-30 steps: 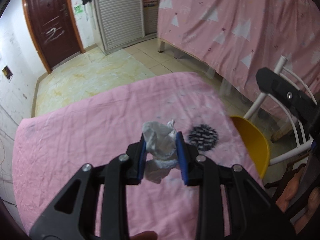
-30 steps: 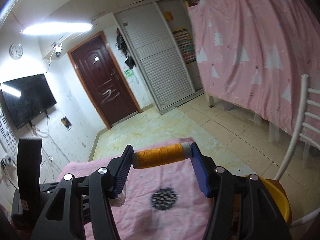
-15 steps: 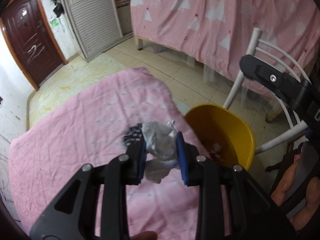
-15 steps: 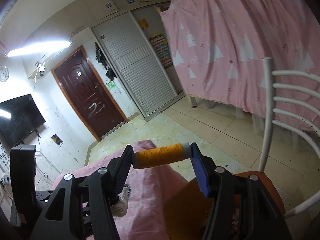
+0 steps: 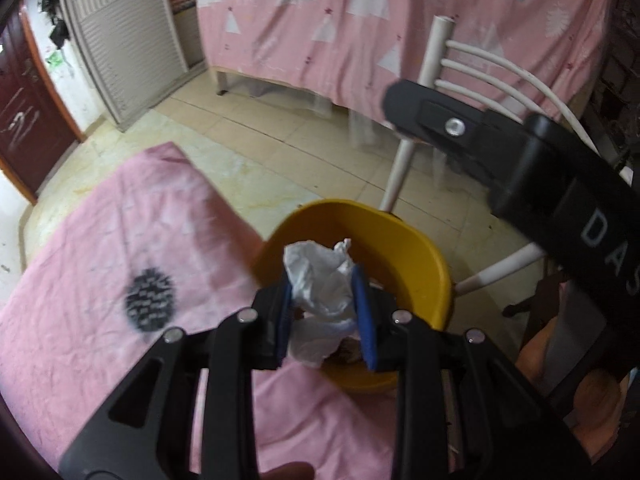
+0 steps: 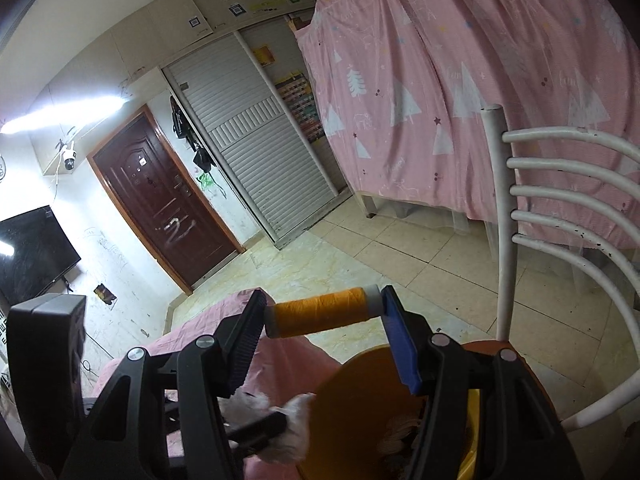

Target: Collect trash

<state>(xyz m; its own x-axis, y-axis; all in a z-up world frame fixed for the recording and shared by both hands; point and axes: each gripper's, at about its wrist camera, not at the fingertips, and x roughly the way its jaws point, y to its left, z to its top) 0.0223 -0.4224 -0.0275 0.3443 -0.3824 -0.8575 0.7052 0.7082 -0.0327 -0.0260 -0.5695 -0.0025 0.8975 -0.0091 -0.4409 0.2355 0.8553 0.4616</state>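
Your right gripper point(image 6: 326, 322) clamps an orange thread spool point(image 6: 320, 312) crosswise between its fingers. Below it you see the yellow bin point(image 6: 352, 412), with crumpled white tissue point(image 6: 288, 432) at its left rim. A white chair point(image 6: 560, 216) stands to the right.

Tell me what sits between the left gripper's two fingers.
In the left wrist view, a crumpled white tissue is clamped between the blue pads of the left gripper, held over the yellow bin.
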